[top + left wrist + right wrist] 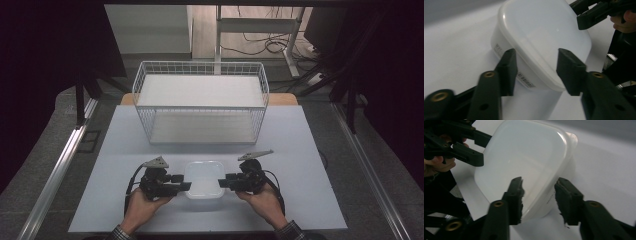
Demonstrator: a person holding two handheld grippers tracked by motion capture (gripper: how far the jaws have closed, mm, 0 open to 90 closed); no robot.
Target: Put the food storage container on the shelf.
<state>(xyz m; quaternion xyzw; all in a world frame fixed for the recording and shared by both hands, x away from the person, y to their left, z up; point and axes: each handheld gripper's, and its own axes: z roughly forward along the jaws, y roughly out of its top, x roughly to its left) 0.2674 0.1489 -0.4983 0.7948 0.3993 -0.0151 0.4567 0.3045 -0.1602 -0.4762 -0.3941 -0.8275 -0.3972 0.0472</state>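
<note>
Two grippers flank a lidded white tub at the table's near edge.

High view: left gripper [186,186] and right gripper [223,182] meet the white container [204,179] from opposite sides, before the wire basket [200,102].
Left gripper view: jaws straddle its rim, contact unclear.
Right gripper view: likewise.
</note>
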